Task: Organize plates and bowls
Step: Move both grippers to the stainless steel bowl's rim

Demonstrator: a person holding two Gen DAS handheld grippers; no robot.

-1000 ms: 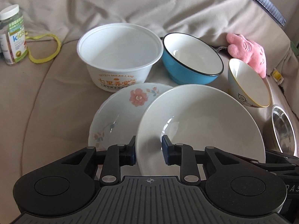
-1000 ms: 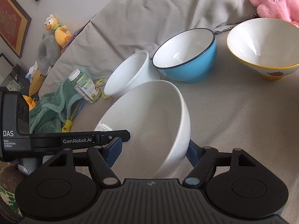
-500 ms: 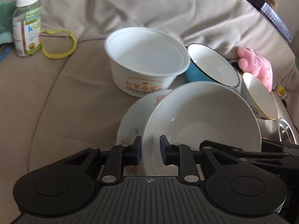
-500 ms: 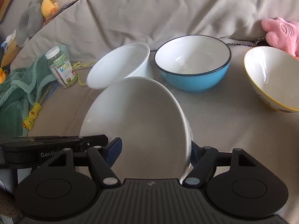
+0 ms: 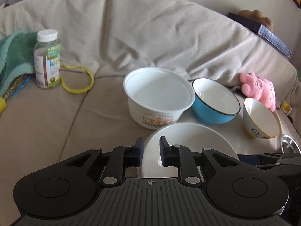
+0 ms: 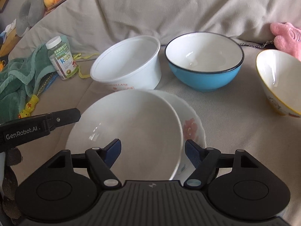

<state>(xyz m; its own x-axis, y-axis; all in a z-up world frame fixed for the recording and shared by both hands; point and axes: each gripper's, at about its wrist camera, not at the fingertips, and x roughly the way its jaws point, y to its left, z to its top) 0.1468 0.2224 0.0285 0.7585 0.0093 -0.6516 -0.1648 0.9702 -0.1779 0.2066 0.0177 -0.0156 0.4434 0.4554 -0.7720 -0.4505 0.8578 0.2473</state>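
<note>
Surface: beige sofa (image 6: 216,113).
Bowls: four, plus your white dish (image 6: 131,131) over one floral plate (image 6: 191,130).
Left claw (image 5: 150,152): you're pinching the dish rim.
Right claw (image 6: 152,151): spread wide, straddling the dish edge.

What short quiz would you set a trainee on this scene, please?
1. True or false: the floral plate lies partly under the white bowl.
2. Which gripper pinches the white bowl's rim? A: left gripper. B: right gripper. C: neither.
3. Fill in: the enamel bowl beside the plastic tub is ____ on the outside.
Key: 1 true; 2 A, the right gripper's fingers are spread wide; 3 blue.
</note>
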